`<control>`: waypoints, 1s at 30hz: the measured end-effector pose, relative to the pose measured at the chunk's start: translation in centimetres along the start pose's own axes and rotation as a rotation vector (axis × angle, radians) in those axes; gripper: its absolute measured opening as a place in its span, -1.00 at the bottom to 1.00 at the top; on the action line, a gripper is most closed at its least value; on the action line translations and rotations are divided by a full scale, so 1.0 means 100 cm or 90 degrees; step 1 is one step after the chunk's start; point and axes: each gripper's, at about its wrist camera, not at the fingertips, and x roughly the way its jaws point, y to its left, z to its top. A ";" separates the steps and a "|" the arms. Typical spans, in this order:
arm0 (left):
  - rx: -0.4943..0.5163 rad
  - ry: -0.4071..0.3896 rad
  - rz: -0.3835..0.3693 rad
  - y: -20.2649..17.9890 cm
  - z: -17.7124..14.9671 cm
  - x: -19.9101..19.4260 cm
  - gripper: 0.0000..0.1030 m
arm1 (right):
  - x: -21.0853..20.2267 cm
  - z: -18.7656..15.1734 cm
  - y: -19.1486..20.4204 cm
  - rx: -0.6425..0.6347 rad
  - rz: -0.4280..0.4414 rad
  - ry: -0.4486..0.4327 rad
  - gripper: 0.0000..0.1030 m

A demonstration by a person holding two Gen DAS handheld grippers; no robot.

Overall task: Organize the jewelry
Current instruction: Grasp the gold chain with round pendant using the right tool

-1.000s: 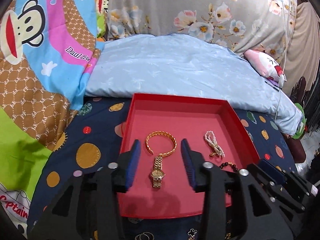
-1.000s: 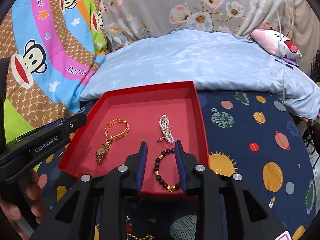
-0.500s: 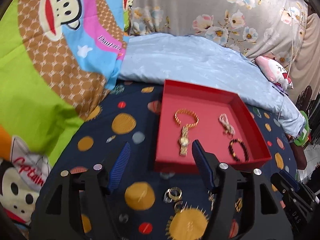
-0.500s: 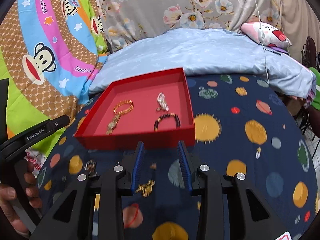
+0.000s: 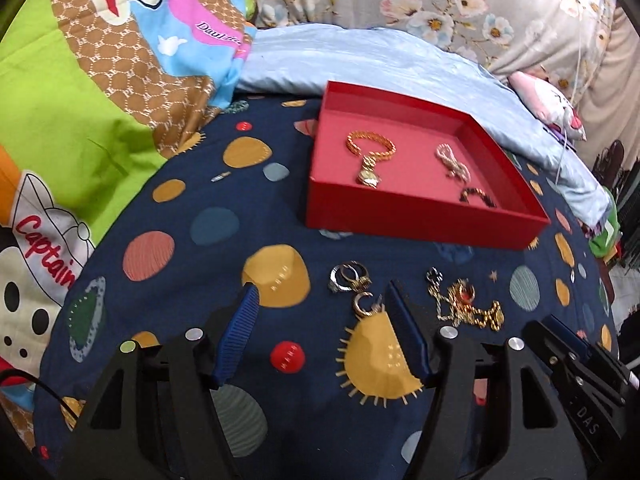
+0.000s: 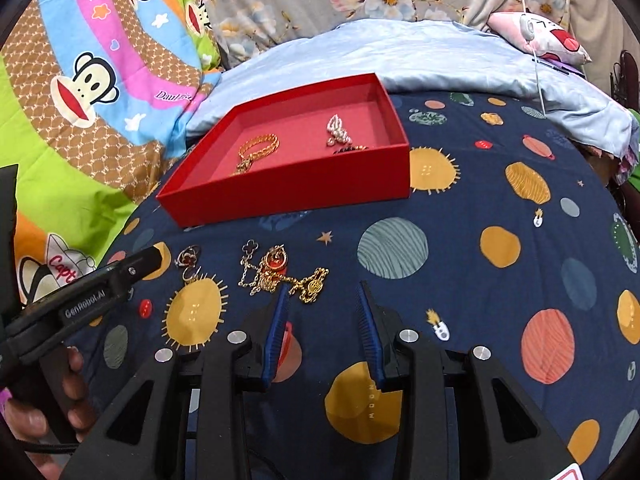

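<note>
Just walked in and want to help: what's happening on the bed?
A person holding tongs in each hand is sorting jewelry into a red tray. A gold bracelet, gold watch, pearl piece and dark bead bracelet lie inside. Rings and gold chains remain on the bedspread. Left tongs and right tongs are open, empty.

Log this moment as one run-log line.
left gripper: open, empty | right gripper: open, empty | red tray: four pieces | rings, gold chains: on bedspread

Your red tray [image 5: 420, 216] holds a gold bracelet [image 5: 370, 146], gold watch [image 5: 368, 174], pearl strand [image 5: 452, 160] and dark bead bracelet [image 5: 478, 196]. Rings [image 5: 348, 276] and tangled gold chains [image 5: 466, 306] lie loose on the bedspread, just beside the tray's near edge.
</note>
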 end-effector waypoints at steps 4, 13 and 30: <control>0.007 0.013 -0.002 -0.004 -0.007 0.007 0.22 | 0.003 -0.003 0.001 0.001 0.000 0.006 -0.34; 0.005 0.029 0.004 -0.004 -0.016 0.015 0.22 | 0.018 -0.003 0.000 0.005 0.001 0.022 -0.34; 0.001 0.030 0.003 -0.006 -0.016 0.023 0.22 | 0.035 0.006 0.006 0.003 -0.002 0.031 -0.41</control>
